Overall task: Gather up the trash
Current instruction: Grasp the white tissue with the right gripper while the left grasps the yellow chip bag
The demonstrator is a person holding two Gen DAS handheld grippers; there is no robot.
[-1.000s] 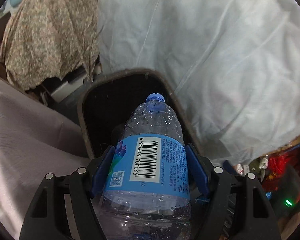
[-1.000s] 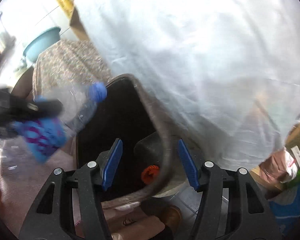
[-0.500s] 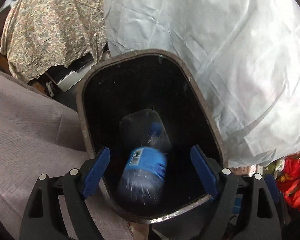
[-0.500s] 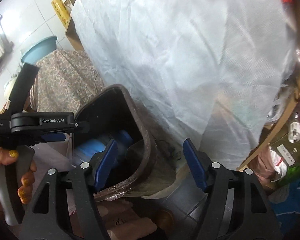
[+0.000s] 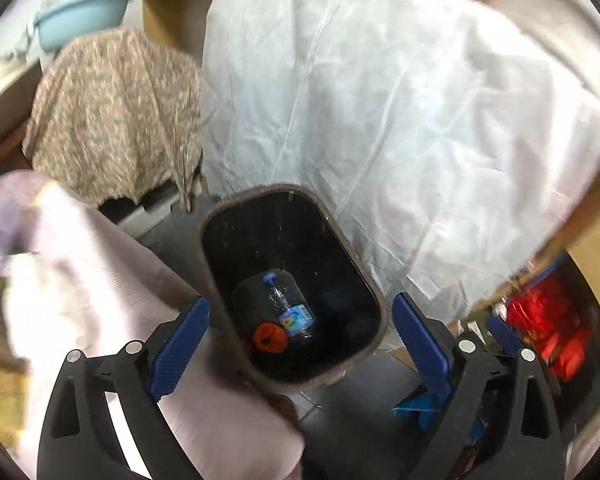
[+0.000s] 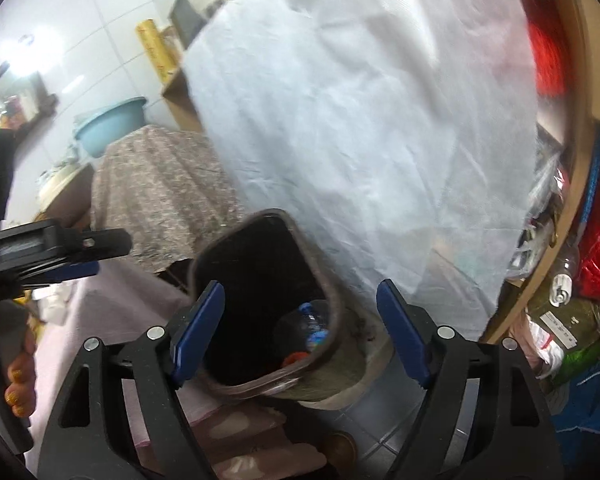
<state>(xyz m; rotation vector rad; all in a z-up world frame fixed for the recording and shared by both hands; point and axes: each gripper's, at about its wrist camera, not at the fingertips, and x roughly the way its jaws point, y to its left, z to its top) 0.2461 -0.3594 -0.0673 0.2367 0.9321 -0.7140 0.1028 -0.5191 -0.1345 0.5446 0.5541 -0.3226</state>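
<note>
Dropped bottle (image 5: 290, 312) now in bin (image 5: 216, 236), below spread left tongs (image 5: 300, 340).

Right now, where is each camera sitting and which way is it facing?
Left wrist: rides the left tongs, aimed down into the trash bin; its own open blue fingers frame the bottle.
Right wrist: rides the right tongs, beside the bin looking down; open fingers, plus the left tongs.
Shared: bin, bottle, white sheet.
</note>
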